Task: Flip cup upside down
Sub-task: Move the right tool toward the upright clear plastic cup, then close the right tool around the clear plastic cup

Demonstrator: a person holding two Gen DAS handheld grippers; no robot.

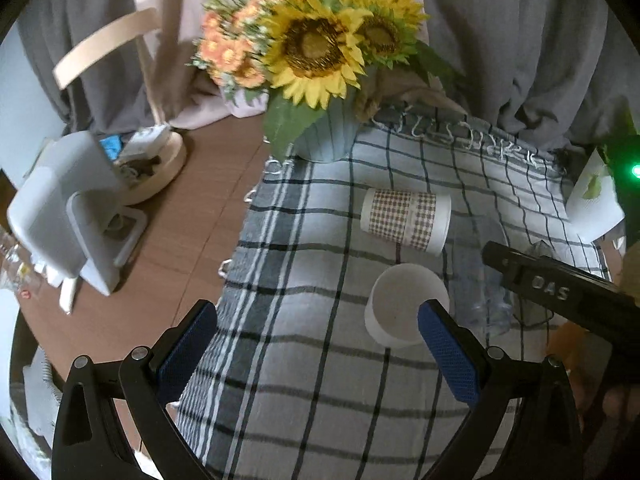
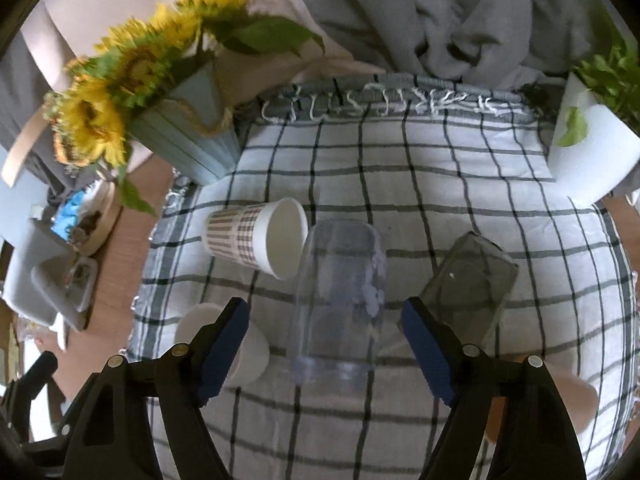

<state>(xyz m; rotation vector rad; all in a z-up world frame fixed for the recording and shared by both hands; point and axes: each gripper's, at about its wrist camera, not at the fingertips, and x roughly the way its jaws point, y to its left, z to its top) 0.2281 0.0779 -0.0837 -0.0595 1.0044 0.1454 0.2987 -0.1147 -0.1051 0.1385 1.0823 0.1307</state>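
Observation:
A checked paper cup [image 1: 406,218] lies on its side on the plaid cloth [image 1: 304,380]; in the right wrist view [image 2: 256,238] its mouth faces right. A plain white cup [image 1: 404,304] stands with a flat closed end up, just beyond my left gripper's right finger; it also shows in the right wrist view [image 2: 228,344]. A clear plastic tumbler [image 2: 340,300] lies on its side between my right gripper's fingers. A smoky grey glass [image 2: 470,284] lies to its right. My left gripper [image 1: 318,340] is open and empty. My right gripper [image 2: 326,334] is open around the tumbler without touching it.
A blue pot of sunflowers [image 1: 320,60] stands at the cloth's far left corner. A white pot with a green plant [image 2: 596,148] stands at the far right. A white appliance [image 1: 68,216] and a round tray [image 1: 160,164] sit on the brown table left of the cloth.

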